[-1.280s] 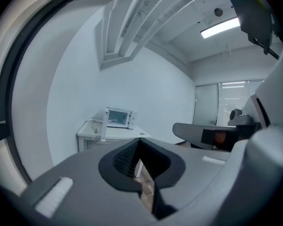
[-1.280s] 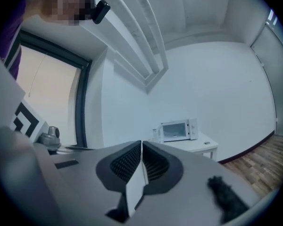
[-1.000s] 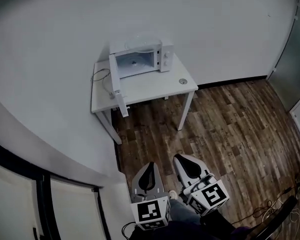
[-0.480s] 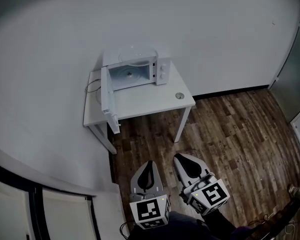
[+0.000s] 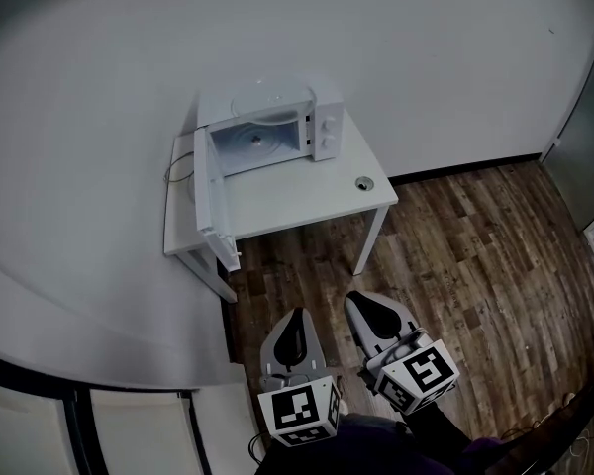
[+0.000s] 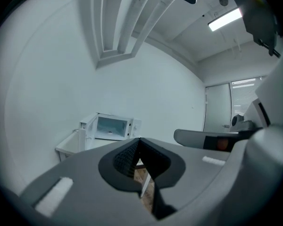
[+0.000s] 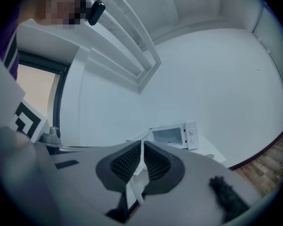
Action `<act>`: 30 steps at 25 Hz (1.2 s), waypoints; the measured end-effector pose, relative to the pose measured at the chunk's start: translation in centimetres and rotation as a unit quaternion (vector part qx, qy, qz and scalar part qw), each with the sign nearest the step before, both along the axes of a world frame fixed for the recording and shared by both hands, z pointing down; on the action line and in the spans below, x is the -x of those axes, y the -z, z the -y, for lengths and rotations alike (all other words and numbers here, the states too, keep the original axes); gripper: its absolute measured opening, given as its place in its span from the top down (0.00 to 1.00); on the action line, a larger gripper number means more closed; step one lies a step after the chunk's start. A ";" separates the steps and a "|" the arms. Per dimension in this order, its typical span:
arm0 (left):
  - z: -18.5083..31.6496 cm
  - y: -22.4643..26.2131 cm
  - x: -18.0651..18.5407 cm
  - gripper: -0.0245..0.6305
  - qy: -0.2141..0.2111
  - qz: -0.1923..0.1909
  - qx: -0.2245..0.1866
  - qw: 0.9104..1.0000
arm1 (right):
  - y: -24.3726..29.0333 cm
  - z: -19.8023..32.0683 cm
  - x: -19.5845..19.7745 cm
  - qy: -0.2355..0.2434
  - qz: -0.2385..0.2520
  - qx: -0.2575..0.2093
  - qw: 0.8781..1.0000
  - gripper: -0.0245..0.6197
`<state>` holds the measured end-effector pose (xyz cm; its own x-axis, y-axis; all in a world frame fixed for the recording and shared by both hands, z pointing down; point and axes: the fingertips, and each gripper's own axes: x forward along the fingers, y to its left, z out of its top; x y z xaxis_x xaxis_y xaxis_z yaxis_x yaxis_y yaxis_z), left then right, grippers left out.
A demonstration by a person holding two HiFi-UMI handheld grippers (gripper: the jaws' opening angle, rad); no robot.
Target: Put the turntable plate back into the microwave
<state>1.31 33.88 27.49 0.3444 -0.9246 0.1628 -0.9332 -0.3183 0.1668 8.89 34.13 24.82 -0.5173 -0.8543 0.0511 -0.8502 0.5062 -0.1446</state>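
A white microwave point(image 5: 277, 125) stands at the back of a small white table point(image 5: 307, 201) against the wall, its door point(image 5: 210, 194) swung wide open to the left. On its top lies a faint round clear shape point(image 5: 264, 97) that looks like the glass turntable plate. Something round shows on the floor of the cavity point(image 5: 253, 142). My left gripper point(image 5: 295, 336) and right gripper point(image 5: 376, 315) hang side by side over the wooden floor, well short of the table, both shut and empty. The microwave point(image 6: 111, 126) is small and far off in the left gripper view, and in the right gripper view too point(image 7: 173, 135).
A small round object point(image 5: 363, 181) lies near the table's right front corner. A cable point(image 5: 178, 158) loops on the table left of the microwave. The open door overhangs the table's front left edge. Wooden floor point(image 5: 475, 255) spreads to the right, and a curved white wall point(image 5: 79, 295) stands at the left.
The table and microwave have grown slightly larger and shifted in the head view as the person walks toward them. Both grippers stay shut, side by side.
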 end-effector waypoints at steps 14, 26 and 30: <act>14.8 2.5 2.6 0.95 -0.007 -0.007 -0.029 1.000 | 1.6 15.2 2.7 -0.005 -0.001 -0.019 1.000 0.94; 21.7 1.3 2.7 0.95 -0.057 -0.038 -0.008 0.998 | 0.1 22.2 4.4 0.012 0.064 0.056 0.996 0.94; 22.7 1.0 2.0 0.95 -0.074 -0.057 -0.004 0.996 | -0.4 23.4 4.0 0.004 0.065 0.067 0.996 0.94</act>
<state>-0.72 11.21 26.53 0.4933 -0.8633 0.1068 -0.8507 -0.4532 0.2664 4.86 10.74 25.22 -0.5331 -0.8404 0.0973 -0.8165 0.4809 -0.3194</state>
